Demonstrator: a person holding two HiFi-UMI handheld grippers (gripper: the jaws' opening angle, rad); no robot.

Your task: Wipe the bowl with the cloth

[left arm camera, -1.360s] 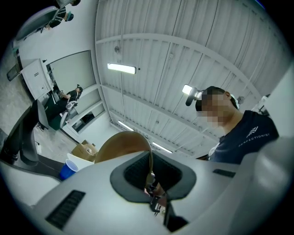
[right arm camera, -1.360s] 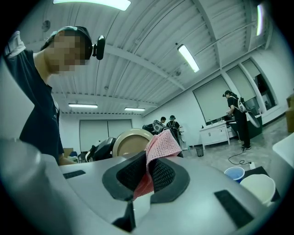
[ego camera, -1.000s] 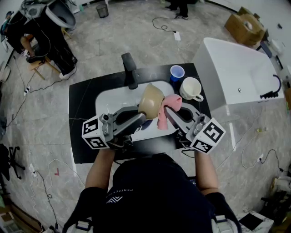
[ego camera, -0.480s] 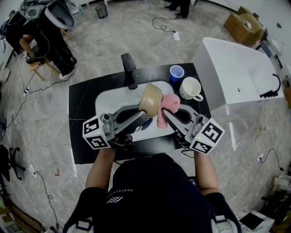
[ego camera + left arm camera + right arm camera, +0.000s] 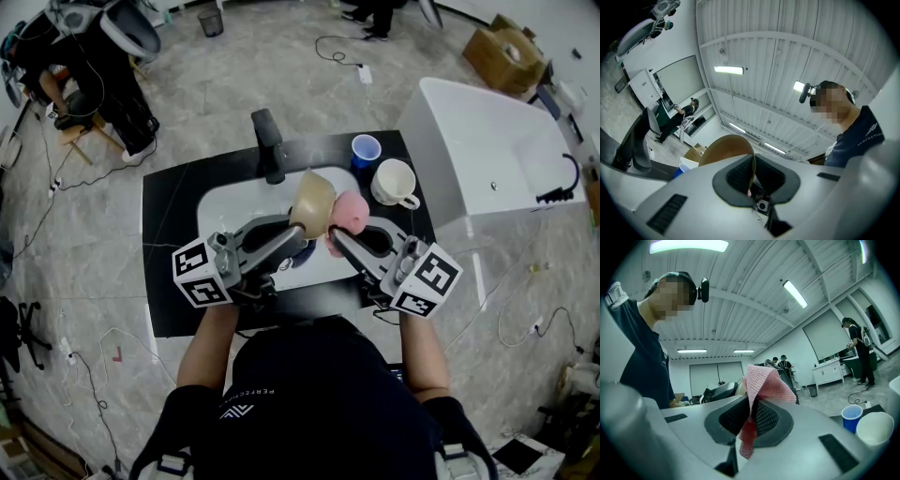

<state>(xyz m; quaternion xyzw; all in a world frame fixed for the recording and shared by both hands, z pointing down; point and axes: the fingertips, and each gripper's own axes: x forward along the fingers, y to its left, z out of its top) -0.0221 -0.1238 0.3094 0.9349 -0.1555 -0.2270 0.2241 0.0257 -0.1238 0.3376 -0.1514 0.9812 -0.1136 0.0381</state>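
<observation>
A tan bowl hangs tilted on its side above the white sink; my left gripper is shut on its rim, and the left gripper view shows that rim pinched edge-on between the dark pads. A pink cloth is bunched against the bowl's open side, and my right gripper is shut on it. In the right gripper view the cloth stands up from between the pads, with a short tail hanging below them.
A black faucet rises behind the sink on the black counter. A blue cup and a white mug stand at the counter's right end. A white tub lies further right. People stand at benches in the background.
The pink cloth has drawn up from a hanging strip into a ball against the bowl. The bowl has tilted slightly and both grippers have shifted very little.
</observation>
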